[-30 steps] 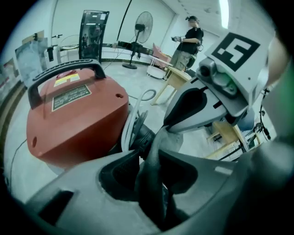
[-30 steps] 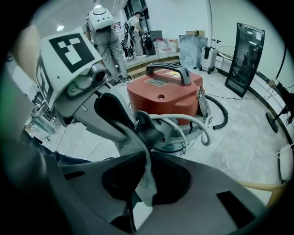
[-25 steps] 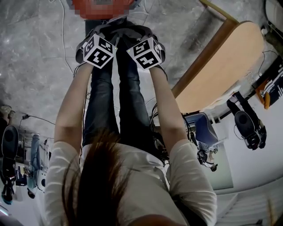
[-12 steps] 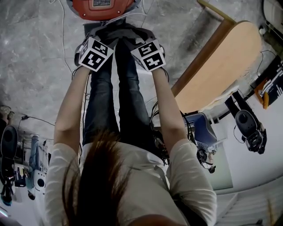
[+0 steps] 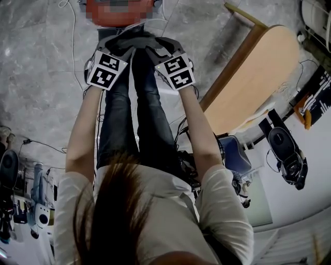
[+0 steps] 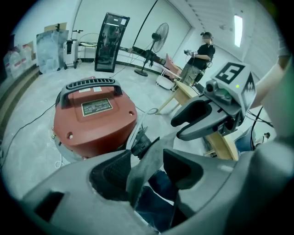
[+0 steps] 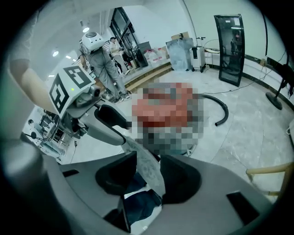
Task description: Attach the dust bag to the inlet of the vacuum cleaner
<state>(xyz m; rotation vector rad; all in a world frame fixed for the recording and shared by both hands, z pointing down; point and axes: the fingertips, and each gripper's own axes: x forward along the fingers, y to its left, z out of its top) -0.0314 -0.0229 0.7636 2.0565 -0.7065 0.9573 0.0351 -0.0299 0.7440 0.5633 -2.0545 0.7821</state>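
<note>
vacuum cleaner (image 5: 120, 15) partly beyond head view's edge

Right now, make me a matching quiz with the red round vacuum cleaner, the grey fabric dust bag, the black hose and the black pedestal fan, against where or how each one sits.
1. red round vacuum cleaner
2. grey fabric dust bag
3. black hose
4. black pedestal fan

A. curved on the bare floor
B. upright, far across the room
C. draped above blue jeans
D. black handle on top

Pairs: 1-D, 2-C, 3-A, 4-B.
</note>
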